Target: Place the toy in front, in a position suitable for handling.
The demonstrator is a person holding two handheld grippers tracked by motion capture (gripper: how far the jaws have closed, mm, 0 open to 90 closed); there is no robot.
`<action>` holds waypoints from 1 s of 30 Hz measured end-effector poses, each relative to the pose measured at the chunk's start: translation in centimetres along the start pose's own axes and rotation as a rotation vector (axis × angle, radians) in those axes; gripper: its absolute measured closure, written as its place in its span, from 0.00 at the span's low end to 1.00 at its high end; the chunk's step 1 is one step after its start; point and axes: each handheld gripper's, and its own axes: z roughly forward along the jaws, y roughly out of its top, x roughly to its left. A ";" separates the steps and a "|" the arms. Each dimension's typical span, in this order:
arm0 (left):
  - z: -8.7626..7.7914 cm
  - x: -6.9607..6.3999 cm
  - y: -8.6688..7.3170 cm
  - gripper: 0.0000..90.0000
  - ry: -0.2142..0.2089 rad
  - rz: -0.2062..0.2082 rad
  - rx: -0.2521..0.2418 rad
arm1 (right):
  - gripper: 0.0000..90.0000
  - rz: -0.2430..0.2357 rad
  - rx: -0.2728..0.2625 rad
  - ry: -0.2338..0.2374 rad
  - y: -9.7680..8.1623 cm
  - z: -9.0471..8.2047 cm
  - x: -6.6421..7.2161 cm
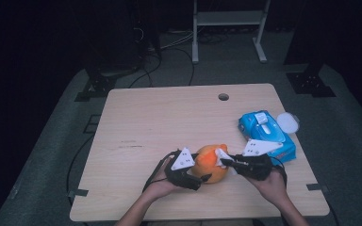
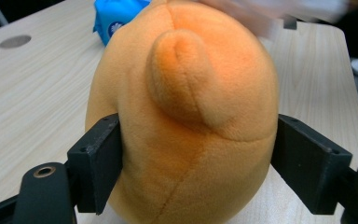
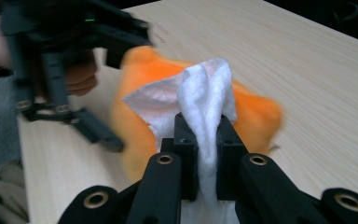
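An orange plush toy (image 1: 210, 164) sits near the front edge of the wooden table (image 1: 169, 117), a little right of centre, held between the two grippers. The left gripper (image 2: 198, 163) has its jaws spread wide and pressed against the toy's two flanks, clamping it from the left. The right gripper (image 3: 204, 156) has its jaws closed tight on a bunched white wipe (image 3: 205, 100), whose loose end lies against the top of the toy. A blue wipe pack (image 1: 266, 134) lies to the right, near the table's right edge, with a small white lid (image 1: 288, 122) just beyond it. This looks like wiping the toy while the other hand steadies it. The main risk is the soft plush: it gives under pressure, so a firm stroke from the right could squeeze or roll it out of the left jaws, which grip only its rounded sides. The wipe is pinched in a narrow fold, so dragging it hard across the pile could pull it free. The toy is also near the front edge, and a push toward the person could send it off.
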 end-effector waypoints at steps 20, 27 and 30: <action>0.5 0.1 0.1 0.07 0.013 0.003 0.031 | 0.91 0.002 0.029 0.038 -0.8 0.7 0.6; 0.5 -0.2 0.4 0.07 0.036 0.031 0.075 | 0.91 -0.007 0.034 0.030 -0.7 0.8 0.8; 0.4 -0.4 0.6 0.06 0.057 0.013 0.115 | 0.91 -0.019 0.036 0.035 -0.3 0.9 1.4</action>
